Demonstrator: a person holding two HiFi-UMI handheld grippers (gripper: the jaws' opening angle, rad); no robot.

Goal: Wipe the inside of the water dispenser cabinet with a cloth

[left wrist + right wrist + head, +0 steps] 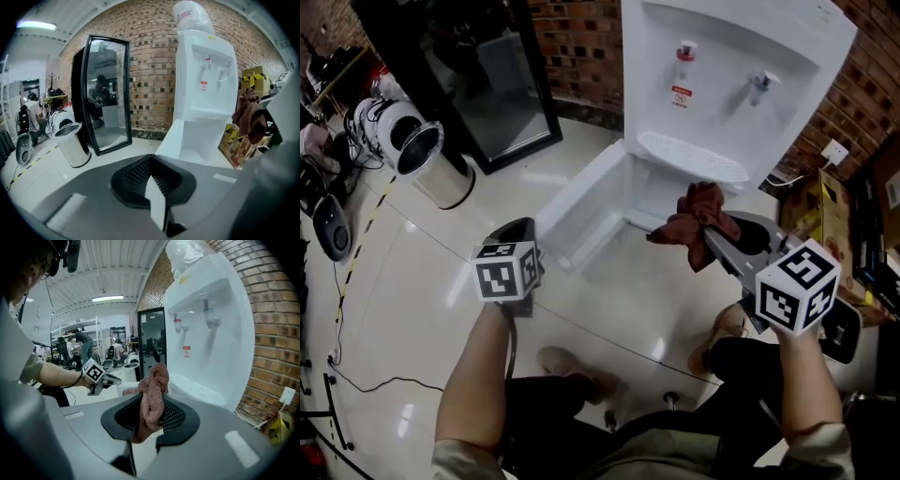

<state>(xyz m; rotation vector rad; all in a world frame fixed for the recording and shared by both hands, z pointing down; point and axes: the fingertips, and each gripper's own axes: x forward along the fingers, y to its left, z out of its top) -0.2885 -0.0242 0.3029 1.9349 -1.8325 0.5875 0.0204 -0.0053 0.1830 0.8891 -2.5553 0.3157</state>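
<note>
The white water dispenser stands against the brick wall with its low cabinet open, the door swung out to the left. My right gripper is shut on a reddish-brown cloth, held in the air just in front of the cabinet opening. In the right gripper view the cloth hangs bunched between the jaws of that gripper. My left gripper hovers over the floor left of the open door, shut with nothing in it. The left gripper view shows its jaws closed, the dispenser ahead and the cloth at right.
A black-framed glass panel leans at the back left with a silver bin beside it. Cardboard boxes sit right of the dispenser. A small heater and cables lie at the far left. The person's shoes rest on the glossy floor.
</note>
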